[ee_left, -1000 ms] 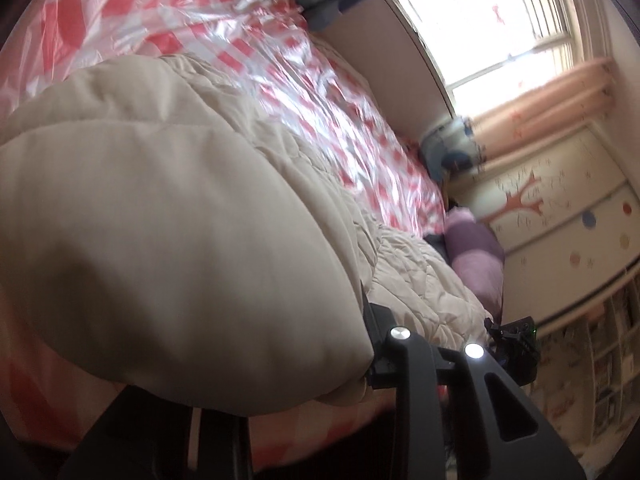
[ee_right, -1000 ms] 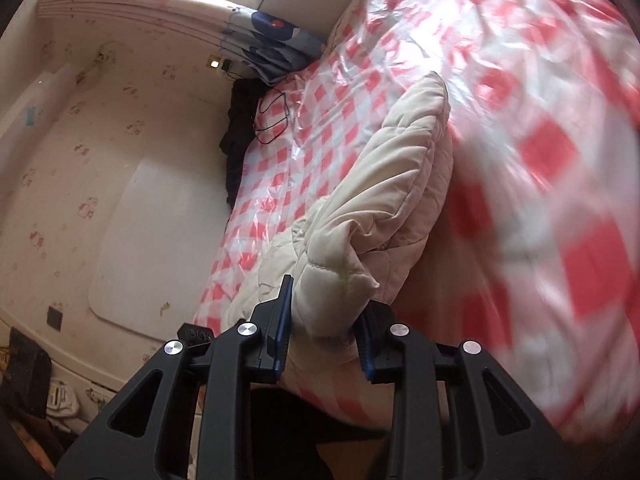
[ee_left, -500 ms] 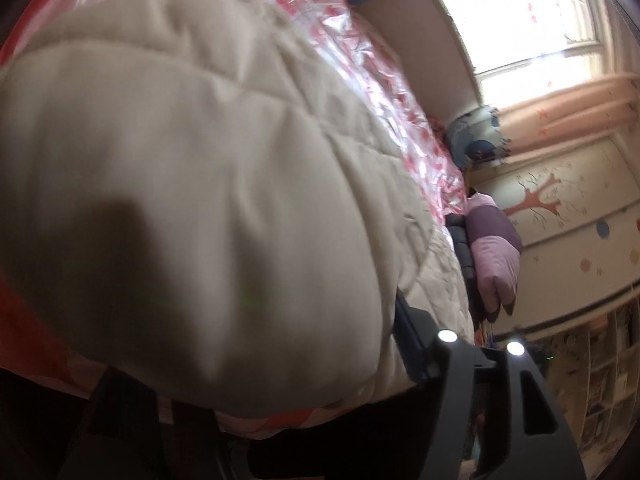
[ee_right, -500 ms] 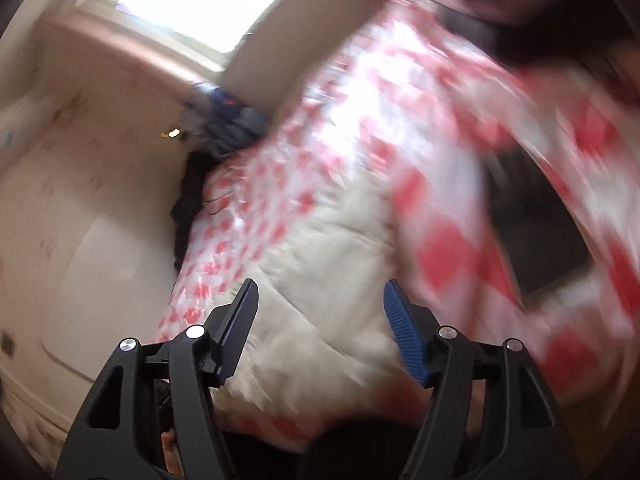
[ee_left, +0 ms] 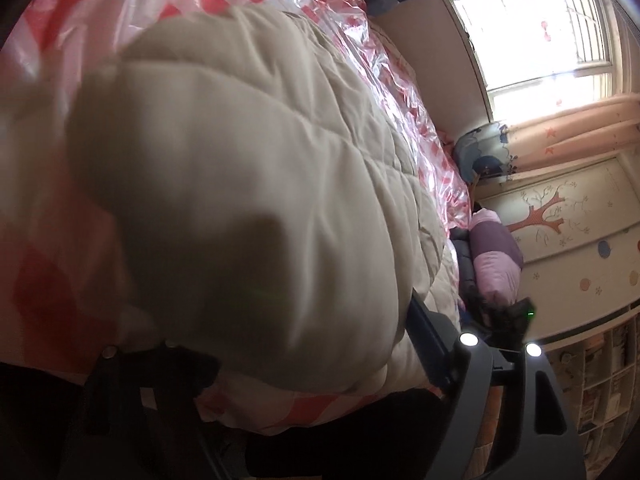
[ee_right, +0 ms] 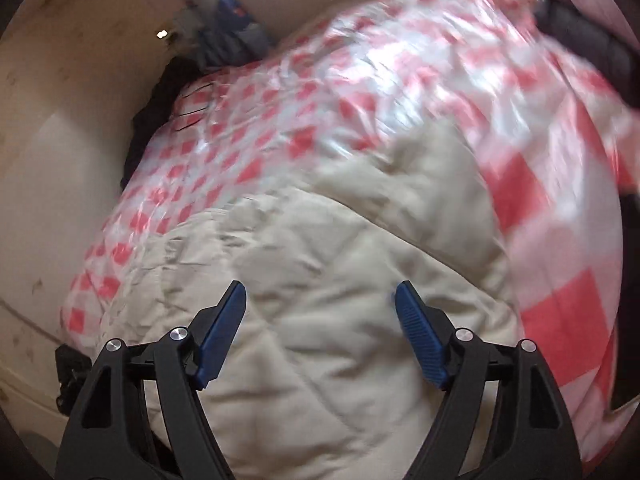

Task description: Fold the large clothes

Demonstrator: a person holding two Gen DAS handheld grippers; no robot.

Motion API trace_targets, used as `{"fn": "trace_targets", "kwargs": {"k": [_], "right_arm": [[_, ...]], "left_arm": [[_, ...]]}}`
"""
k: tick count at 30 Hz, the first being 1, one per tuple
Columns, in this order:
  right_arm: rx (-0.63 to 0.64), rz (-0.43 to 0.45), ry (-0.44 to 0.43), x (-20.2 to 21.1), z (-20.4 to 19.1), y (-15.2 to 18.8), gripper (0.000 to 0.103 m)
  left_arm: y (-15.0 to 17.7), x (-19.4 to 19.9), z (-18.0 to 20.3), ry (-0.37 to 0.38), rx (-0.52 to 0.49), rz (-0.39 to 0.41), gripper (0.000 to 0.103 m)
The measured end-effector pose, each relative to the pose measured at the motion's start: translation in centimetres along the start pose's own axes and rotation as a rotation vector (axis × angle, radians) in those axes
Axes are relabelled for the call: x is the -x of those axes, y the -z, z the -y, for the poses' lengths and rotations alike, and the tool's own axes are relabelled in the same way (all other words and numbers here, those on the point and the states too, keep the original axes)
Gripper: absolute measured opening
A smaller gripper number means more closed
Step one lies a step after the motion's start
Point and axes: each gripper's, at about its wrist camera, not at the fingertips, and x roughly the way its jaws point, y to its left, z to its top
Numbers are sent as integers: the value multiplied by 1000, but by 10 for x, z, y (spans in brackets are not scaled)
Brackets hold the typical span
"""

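A cream quilted padded coat [ee_left: 248, 200] lies on a bed under a red-and-white checked plastic sheet [ee_left: 380, 60]. In the left wrist view it bulges over the camera and hides most of my left gripper [ee_left: 292, 344]; the jaws stand wide apart with a thick fold of the coat between them, and I cannot tell whether they grip it. In the right wrist view my right gripper [ee_right: 320, 320] is open, its blue pads [ee_right: 420, 340] wide apart just above the coat [ee_right: 320, 280], holding nothing.
A purple and pink jacket [ee_left: 496, 256] and a dark garment lie at the bed's far end. A window [ee_left: 540, 28] with peach curtains and a tree-painted wall are behind. Dark clothes and a blue bundle [ee_right: 232, 40] sit at the bed's other end by the wall.
My right gripper has opened and let go of the coat fold, and its view has swung over the coat. The coat has spread flatter. My left gripper has pushed closer into the coat.
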Motion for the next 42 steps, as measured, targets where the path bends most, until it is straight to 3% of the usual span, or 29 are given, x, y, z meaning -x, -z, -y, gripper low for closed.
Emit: {"fn": "trace_targets", "kwargs": {"k": [3,6,10,14,23,26,29,31,33,35,37,40,42], "right_arm": [[118,26,-50,-15,-57,-28,92],[160,-1,-110,-58,-93,-47,93],[199,-182,37,-145,-85,-27,94],[233,-153,13,-139,-88,-20,94],[191,-176,-18,-138,-80,-24,96],[195,-54,-74,-112,-103,-45,96],[218,-29,-63,-125,-132,-65,96],[223,-102,12,-163,-136,-64,96],[235,-273,104,-219,-125,-43,97],[251,-278,126,-223,-128,-44,97],[246,-304,114,-215,-132,-52,97],[265,-192,54,-184,-148,-64,97],[268,-165,54,-184,-156,-70,97]], "left_arm": [[-8,-1,1,-27,16,34,78],[-12,2,1,-58,23,72,78],[-11,-1,0,-45,43,42,82],[-4,11,-1,-76,47,14,84],[-32,2,3,-112,90,102,90],[-33,1,10,-116,54,141,90],[-32,-2,7,-101,52,156,79],[-33,0,5,-90,39,164,71],[-32,4,4,-70,5,170,63],[-29,8,12,-97,-53,188,54],[-30,10,8,-94,-53,187,54],[-29,11,1,-54,-15,170,54],[-30,11,0,-51,-15,168,54]]}}
